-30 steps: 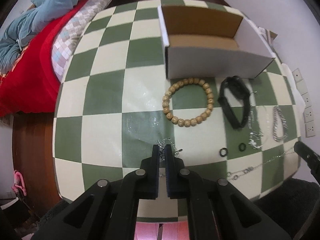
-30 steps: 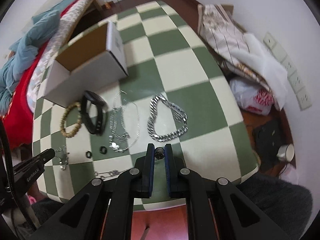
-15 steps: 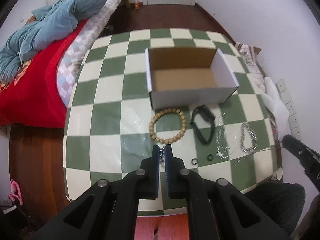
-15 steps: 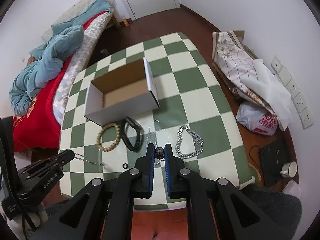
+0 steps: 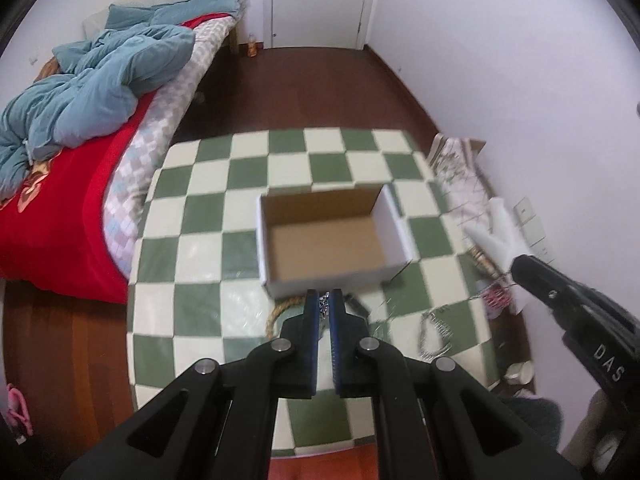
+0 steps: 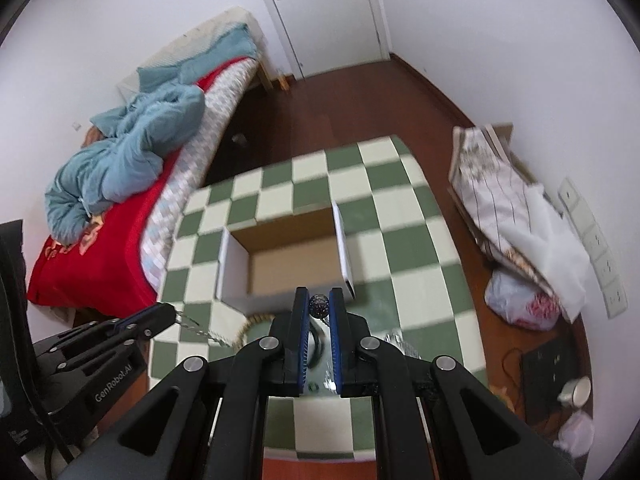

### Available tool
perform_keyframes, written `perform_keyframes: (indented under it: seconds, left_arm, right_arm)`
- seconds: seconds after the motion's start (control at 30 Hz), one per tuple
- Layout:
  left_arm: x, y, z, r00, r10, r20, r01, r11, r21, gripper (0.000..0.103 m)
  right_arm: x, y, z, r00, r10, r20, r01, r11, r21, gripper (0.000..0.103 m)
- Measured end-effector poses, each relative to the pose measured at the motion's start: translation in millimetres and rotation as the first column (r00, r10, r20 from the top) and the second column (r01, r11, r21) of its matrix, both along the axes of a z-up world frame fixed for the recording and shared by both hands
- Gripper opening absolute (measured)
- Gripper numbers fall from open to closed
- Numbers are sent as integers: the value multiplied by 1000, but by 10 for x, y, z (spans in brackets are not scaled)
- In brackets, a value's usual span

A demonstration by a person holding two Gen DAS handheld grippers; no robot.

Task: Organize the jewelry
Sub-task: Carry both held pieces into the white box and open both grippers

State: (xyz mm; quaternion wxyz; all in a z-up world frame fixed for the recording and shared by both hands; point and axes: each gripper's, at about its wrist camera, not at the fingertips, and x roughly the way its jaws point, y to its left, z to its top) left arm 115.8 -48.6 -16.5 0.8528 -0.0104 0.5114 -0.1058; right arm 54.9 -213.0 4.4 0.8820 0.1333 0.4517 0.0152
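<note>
Right hand-held gripper (image 6: pixel 319 304) around round glittery bead (image 6: pixel 319 305)

A rumpled blue duvet (image 5: pixel 92 80) lies across a bed with a red cover (image 5: pixel 60 216) beside the green-and-white checked table (image 5: pixel 192 208). A white door (image 6: pixel 320 12) stands shut at the far wall; bags (image 6: pixel 520 300) and wall sockets (image 6: pixel 596 248) line the right side.

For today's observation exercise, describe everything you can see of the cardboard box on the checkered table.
The cardboard box is a shallow rectangular tray, white outside and plain brown inside, with no lid. It sits upright and open-topped on the green-and-cream checkered table. It looks empty. Nothing visibly touches it besides the table; a beaded bracelet lies just in front.
</note>
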Motion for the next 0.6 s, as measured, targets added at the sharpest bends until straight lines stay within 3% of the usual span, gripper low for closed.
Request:
perform_keyframes:
  seconds: [0.17, 0.3, 0.47, 0.6]
  left_arm:
    - [337, -14, 174, 1000, -27, 4, 27, 999, -32, 2]
    - [698, 9, 122, 999, -24, -30, 22, 998, -50, 2]
    - [1098, 36, -192, 995, -10, -100, 7, 999, -37, 2]
    - [1373, 55, -518, 984, -1, -176, -6, 999, -41, 2]
  right_arm:
    - [288, 55, 291, 998, 34, 49, -35, 999, 10, 10]
    - [590, 142, 393, 996, 65, 67, -64, 998, -19, 10]
    - [979, 208, 164, 996, 86, 25, -85, 996, -36, 10]
    - [1346, 223, -193, 994, 94, -48, -95, 995, -28, 10]
